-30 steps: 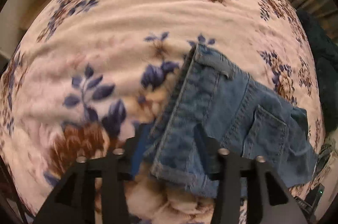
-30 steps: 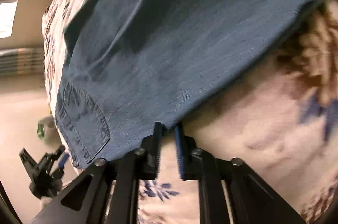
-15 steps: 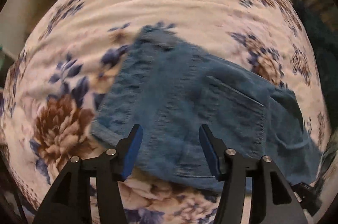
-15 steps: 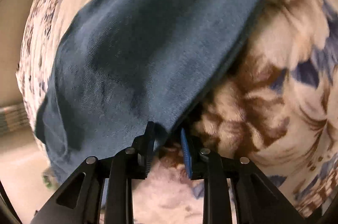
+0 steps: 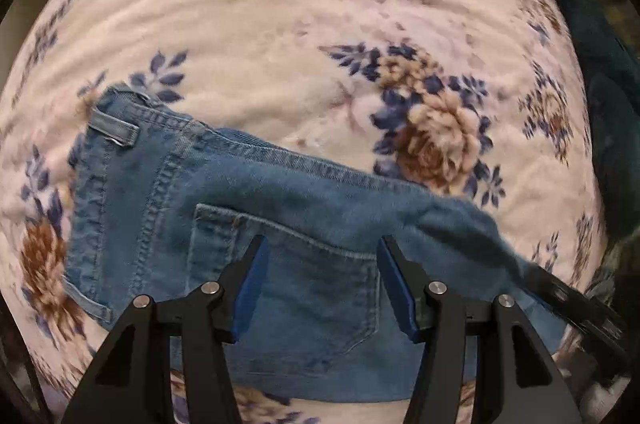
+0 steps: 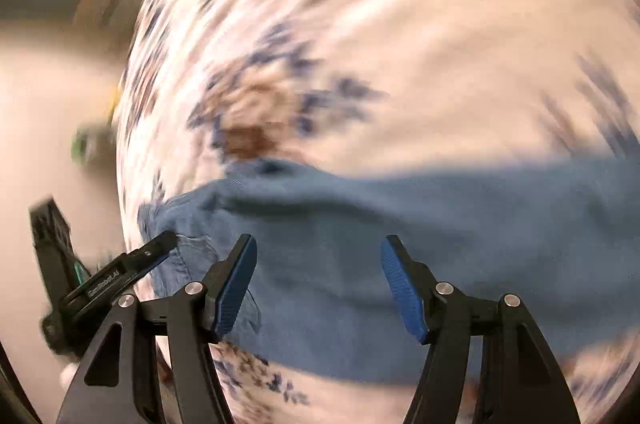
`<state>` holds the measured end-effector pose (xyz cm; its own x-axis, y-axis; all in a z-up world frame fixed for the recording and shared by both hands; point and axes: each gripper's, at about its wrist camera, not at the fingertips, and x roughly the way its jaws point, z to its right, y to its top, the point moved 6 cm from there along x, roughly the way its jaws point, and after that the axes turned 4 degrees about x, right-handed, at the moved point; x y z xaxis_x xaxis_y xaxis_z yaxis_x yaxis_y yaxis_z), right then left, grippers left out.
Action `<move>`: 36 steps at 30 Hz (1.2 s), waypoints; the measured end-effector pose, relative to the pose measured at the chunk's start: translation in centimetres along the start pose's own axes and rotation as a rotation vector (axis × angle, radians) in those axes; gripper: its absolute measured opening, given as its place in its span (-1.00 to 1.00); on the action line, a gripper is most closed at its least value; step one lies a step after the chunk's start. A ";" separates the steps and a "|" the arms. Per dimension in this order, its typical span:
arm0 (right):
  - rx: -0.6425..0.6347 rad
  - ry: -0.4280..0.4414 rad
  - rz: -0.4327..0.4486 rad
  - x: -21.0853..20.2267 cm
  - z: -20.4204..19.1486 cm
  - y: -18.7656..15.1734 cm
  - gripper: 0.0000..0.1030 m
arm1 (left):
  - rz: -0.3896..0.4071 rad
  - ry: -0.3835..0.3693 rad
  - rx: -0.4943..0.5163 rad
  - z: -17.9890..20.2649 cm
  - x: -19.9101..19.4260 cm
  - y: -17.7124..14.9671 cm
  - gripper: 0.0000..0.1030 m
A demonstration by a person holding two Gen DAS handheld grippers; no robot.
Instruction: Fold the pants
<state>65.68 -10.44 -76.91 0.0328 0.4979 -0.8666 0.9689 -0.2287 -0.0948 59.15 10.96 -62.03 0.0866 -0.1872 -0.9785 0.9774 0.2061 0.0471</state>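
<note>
Left wrist: jeans [image 5: 280, 248] folded flat on floral blanket [image 5: 280, 23], left gripper [image 5: 320, 280] released above back pocket [image 5: 300, 284]; right wrist, blurred: right gripper [image 6: 318, 284] just opened, empty, over jeans [image 6: 400, 264].

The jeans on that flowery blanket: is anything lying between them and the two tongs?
Nothing visible. Both the left tongs and the right tongs hang open right above the jeans, which lie alone on the blanket. The right tongs have just opened, with nothing gripped between them.
</note>
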 end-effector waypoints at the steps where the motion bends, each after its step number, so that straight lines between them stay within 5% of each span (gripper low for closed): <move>1: -0.044 -0.002 -0.035 1.3 -1.1 1.1 0.31 | -0.013 0.004 -0.014 0.1 0.2 0.3 0.03; 5: -0.209 -0.051 -0.214 6.4 -4.2 2.4 0.29 | -0.023 0.041 0.040 0.8 0.3 1.6 0.03; 6: -0.223 -0.081 -0.220 6.8 -3.9 2.3 0.00 | -0.023 0.066 0.075 1.0 0.4 1.9 0.03; 7: -0.221 -0.101 -0.213 6.9 -3.4 2.4 -0.60 | -0.026 0.090 0.097 1.1 0.7 2.1 0.03; 10: -0.058 -0.003 -0.175 6.2 -1.4 3.6 -0.83 | -0.069 0.088 0.095 0.9 1.8 2.3 0.03; 12: -0.030 0.076 -0.168 5.4 -0.4 3.4 -0.87 | -0.096 0.051 0.049 0.6 2.3 2.2 0.03; 18: -0.151 0.044 -0.122 3.7 -0.3 1.5 -0.85 | -0.151 -0.056 -0.091 0.0 2.8 1.5 0.03; 20: -0.156 0.029 -0.130 3.9 -1.0 1.9 -0.63 | -0.167 -0.068 -0.134 -0.4 3.2 1.5 0.03; 22: -0.159 0.020 -0.131 4.8 -1.9 2.9 0.21 | -0.173 -0.072 -0.159 -0.7 3.3 1.7 0.03; 25: -0.218 -0.074 -0.163 6.8 -2.7 3.4 0.09 | -0.176 -0.078 -0.195 -1.2 3.4 2.2 0.03; 27: -0.238 -0.077 -0.163 7.3 -3.0 3.1 -0.51 | -0.174 -0.089 -0.233 -1.6 3.0 2.4 0.03; 28: -0.246 -0.091 -0.145 7.0 -2.9 2.8 -0.58 | -0.175 -0.103 -0.253 -2.0 2.8 2.4 0.03; 36: -0.303 0.018 -0.011 1.8 -3.8 -3.0 -0.72 | -0.224 -0.237 -0.437 -2.9 2.5 1.4 0.03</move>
<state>63.79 -5.69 -76.36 0.0239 0.5146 -0.8571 0.9982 0.0353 0.0491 60.19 13.57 -64.97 -0.0242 -0.4730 -0.8807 0.8099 0.5071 -0.2947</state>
